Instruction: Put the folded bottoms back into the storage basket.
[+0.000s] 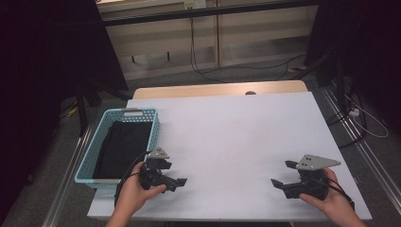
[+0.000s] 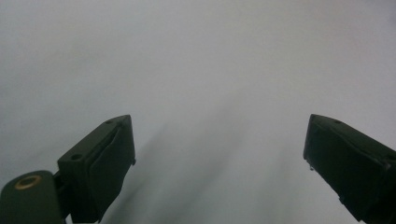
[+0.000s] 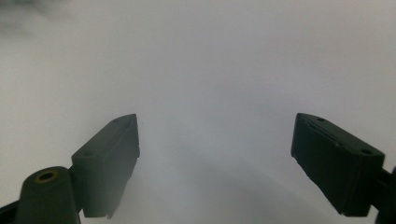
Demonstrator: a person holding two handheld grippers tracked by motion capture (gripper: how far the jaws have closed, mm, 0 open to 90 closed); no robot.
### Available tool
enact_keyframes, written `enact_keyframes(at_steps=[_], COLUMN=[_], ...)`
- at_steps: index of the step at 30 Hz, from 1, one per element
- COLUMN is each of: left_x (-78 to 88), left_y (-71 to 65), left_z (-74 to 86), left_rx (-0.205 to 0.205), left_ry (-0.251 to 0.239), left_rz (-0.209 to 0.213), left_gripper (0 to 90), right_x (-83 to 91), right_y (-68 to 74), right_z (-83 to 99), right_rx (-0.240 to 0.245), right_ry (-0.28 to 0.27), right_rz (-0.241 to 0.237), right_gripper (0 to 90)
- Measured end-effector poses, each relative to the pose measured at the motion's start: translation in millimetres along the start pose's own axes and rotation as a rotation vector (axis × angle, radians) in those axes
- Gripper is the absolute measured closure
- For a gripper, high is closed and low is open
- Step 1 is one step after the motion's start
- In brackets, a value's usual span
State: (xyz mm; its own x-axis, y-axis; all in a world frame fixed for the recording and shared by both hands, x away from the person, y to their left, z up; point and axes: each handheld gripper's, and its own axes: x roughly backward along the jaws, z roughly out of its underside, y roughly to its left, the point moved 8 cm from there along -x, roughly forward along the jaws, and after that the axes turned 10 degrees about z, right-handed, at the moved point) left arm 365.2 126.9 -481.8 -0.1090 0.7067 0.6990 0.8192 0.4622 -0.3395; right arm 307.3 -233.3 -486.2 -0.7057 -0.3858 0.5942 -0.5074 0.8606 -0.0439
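Your left gripper [image 1: 177, 182] and right gripper [image 1: 278, 183] both sit low on the white table sheet [image 1: 227, 142], jaws spread wide, nothing between them. One light-blue perforated plastic basket [image 1: 97, 142] stands just left of your left gripper; one black folded cloth [image 1: 120, 149] lies inside. Looks soft, light, floppy: pinch a top fold near the edge. Two grippers, one basket, one cloth.

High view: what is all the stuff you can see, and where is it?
table: one, white top, middle of the high view.
basket: one, light blue plastic, at the table's left edge.
cloth: one, black, inside the basket.
cables: several, black, on the floor beyond the table.
left gripper: one, black, near the basket, jaws open, nothing between.
right gripper: one, black, near the right front, jaws open, nothing between.
hands: two, holding the grippers.
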Motion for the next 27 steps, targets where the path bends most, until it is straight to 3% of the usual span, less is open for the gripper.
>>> enact_keyframes(at_steps=[13,27], left_x=[0.8,2.2], left_y=[0.3,-1.7], left_z=[3.5,3.0], left_rx=[0.003,-0.005], left_ry=[-0.002,-0.046], left_rz=[0.003,0.015], left_gripper=[8.8,8.7], right_x=[4.8,4.3], right_y=[-2.6,-3.2], right_z=[6.9,10.7], right_rx=[-0.003,-0.01], right_ry=[0.014,0.009], right_rz=[0.0,-0.003], right_gripper=[14.6,14.6])
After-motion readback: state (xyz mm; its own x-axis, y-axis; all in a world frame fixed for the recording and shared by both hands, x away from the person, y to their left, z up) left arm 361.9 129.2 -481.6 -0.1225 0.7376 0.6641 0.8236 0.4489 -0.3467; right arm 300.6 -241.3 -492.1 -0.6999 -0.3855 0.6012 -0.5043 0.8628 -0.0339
